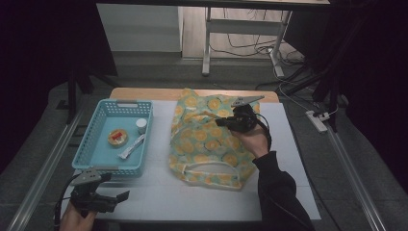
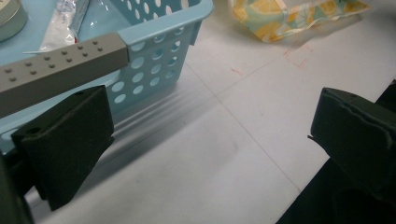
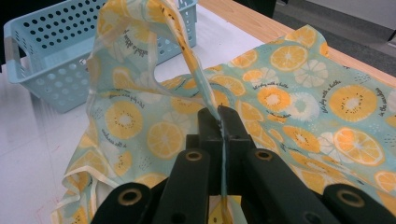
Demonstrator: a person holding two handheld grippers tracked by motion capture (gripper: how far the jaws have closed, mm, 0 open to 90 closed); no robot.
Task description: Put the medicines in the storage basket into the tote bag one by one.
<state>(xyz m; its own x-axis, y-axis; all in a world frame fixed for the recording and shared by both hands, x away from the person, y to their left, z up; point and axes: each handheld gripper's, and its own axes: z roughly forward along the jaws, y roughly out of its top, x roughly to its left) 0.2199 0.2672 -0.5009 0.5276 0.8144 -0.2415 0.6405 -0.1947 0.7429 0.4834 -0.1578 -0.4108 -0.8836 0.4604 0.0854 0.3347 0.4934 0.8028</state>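
A pale green bag printed with orange slices (image 1: 204, 144) lies on the white table top, its white handle toward the near edge. My right gripper (image 1: 222, 122) hovers over the bag's far half, shut on a fold of the bag's fabric (image 3: 205, 95) that it lifts into a loop. In the right gripper view the fabric runs pinched between the two black jaws (image 3: 219, 119). My left gripper (image 1: 122, 196) is at the near left corner of the table, open, nothing between its fingers (image 2: 70, 140), just in front of the blue basket (image 2: 159, 51).
The blue perforated basket (image 1: 96, 149) at the left holds a round tin with a red and yellow lid (image 1: 118, 137), a small white jar (image 1: 141, 125) and a white wrapped packet (image 1: 131, 147). A table frame and cables (image 1: 250, 43) stand on the floor beyond.
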